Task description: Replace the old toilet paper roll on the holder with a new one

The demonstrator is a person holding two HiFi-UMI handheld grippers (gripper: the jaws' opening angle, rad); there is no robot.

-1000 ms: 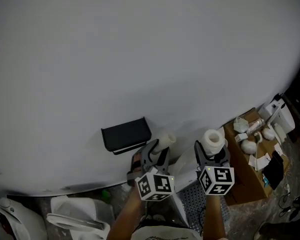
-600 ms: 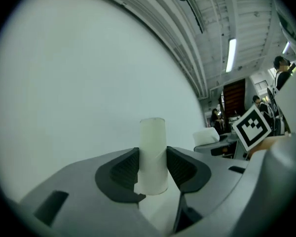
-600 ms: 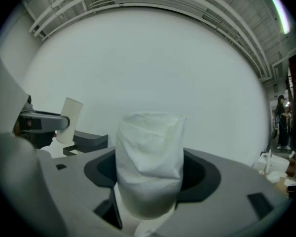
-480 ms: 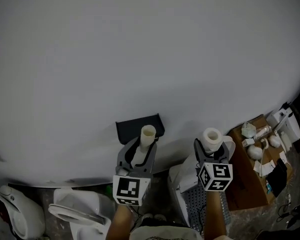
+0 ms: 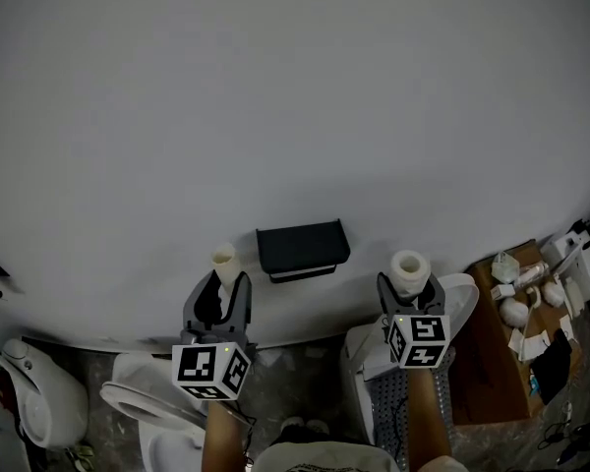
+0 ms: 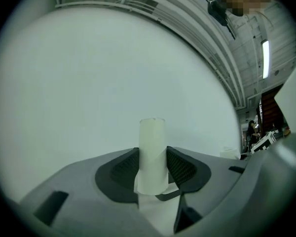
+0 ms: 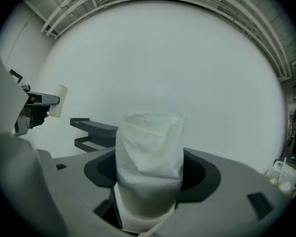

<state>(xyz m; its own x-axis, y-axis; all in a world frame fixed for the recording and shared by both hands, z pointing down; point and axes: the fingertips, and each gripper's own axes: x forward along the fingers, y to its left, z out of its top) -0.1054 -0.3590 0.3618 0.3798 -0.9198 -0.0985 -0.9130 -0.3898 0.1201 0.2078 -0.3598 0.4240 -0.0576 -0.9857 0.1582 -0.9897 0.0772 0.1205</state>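
Note:
The black holder sticks out from the white wall with no roll on it; it also shows in the right gripper view as the holder. My left gripper is left of the holder and shut on the old roll, a thin, nearly bare core standing upright between the jaws. In the left gripper view the old roll is pinched by both pads. To the holder's right, my right gripper is shut on the new, thick toilet paper roll, which fills the jaws as the new roll.
A white toilet stands below the left gripper, with another white fixture at the far left. A perforated white bin sits under the right arm. A cardboard box with several small white items stands at the right.
The left gripper carried the old roll from right beside the holder out to its left and rolled it upright. The right gripper kept the new roll and drifted a little.

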